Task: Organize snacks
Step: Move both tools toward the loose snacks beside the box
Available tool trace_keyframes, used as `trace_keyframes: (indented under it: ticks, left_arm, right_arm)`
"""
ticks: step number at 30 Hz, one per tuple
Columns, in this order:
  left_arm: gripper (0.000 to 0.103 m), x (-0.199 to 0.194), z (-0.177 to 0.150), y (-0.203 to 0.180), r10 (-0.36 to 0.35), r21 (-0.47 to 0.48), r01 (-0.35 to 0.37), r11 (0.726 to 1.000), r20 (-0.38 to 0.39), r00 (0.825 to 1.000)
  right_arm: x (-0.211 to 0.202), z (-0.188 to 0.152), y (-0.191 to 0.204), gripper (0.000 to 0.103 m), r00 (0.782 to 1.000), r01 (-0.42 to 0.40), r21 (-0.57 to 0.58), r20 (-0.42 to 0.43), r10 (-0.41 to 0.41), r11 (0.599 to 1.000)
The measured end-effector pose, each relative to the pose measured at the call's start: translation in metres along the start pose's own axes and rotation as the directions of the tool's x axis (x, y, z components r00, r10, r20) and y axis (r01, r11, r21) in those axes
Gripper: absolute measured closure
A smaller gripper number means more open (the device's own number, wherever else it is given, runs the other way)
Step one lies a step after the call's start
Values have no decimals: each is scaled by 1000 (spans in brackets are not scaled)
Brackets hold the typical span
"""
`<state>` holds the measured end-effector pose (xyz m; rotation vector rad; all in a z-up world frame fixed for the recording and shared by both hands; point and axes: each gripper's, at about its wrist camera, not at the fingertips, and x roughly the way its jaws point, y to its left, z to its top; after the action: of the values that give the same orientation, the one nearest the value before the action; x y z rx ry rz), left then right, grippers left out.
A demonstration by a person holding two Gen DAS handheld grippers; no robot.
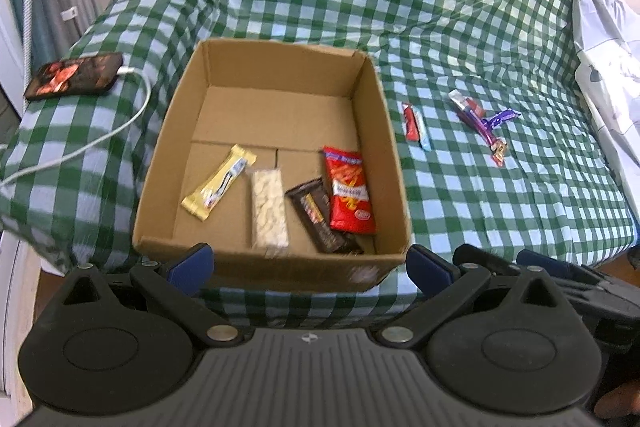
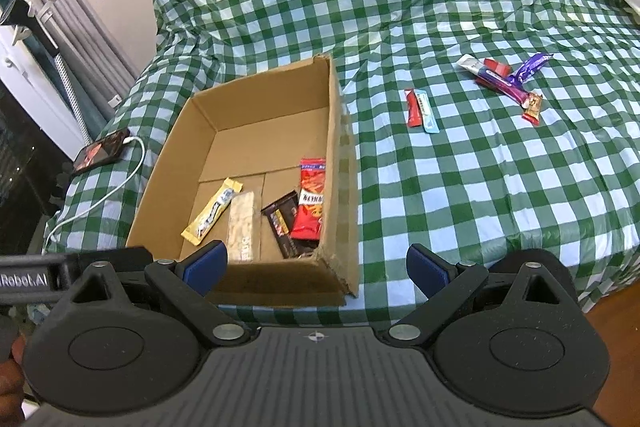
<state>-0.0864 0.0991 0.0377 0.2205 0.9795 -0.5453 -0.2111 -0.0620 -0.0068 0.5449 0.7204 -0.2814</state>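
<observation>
An open cardboard box (image 1: pixel 280 67) (image 2: pixel 340 155) sits on the green checked cloth. Inside lie a yellow bar (image 1: pixel 219 187) (image 2: pixel 212 213), a pale clear-wrapped bar (image 1: pixel 269 213) (image 2: pixel 241 227), a dark brown bar (image 1: pixel 320 221) (image 2: pixel 285 227) and a red packet (image 1: pixel 349 195) (image 2: pixel 310 205). To the right of the box, a red and a blue stick (image 1: pixel 416 125) (image 2: pixel 420 109) lie together, with a purple-wrapped cluster (image 1: pixel 482 121) (image 2: pixel 508 79) farther right. My left gripper (image 1: pixel 310 265) is open and empty at the box's near wall. My right gripper (image 2: pixel 316 267) is open and empty by the box's near right corner.
A phone (image 1: pixel 76 75) (image 2: pixel 102 151) on a white charging cable (image 1: pixel 120 127) lies left of the box. White bedding (image 1: pixel 608 67) is bunched at the far right. Curtains (image 2: pixel 72 39) and a clamp stand on the left. Wooden floor (image 2: pixel 616 327) shows past the near edge.
</observation>
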Motion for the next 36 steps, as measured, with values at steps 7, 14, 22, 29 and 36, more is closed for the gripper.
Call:
trace_keyframes:
  ticks: [7, 14, 22, 29, 36]
  left_arm:
    - [1, 13, 27, -22, -4, 43, 4, 999, 1, 1000]
    - [0, 41, 65, -65, -37, 100, 38, 994, -12, 999]
    - [0, 103, 113, -139, -63, 203, 72, 977, -47, 997]
    - [0, 178, 141, -184, -62, 217, 91, 972, -138, 989]
    - [0, 257, 163, -208, -35, 212, 82, 974, -220, 975]
  right_arm:
    - [1, 21, -19, 7, 999, 13, 24, 45, -14, 1000]
    - [7, 45, -64, 6, 992, 76, 84, 92, -84, 994]
    - [16, 76, -127, 6, 976, 162, 138, 122, -179, 977]
    - [44, 102, -186, 6, 961, 222, 140, 137, -241, 965]
    - [97, 125, -230, 6, 951, 266, 91, 136, -276, 960]
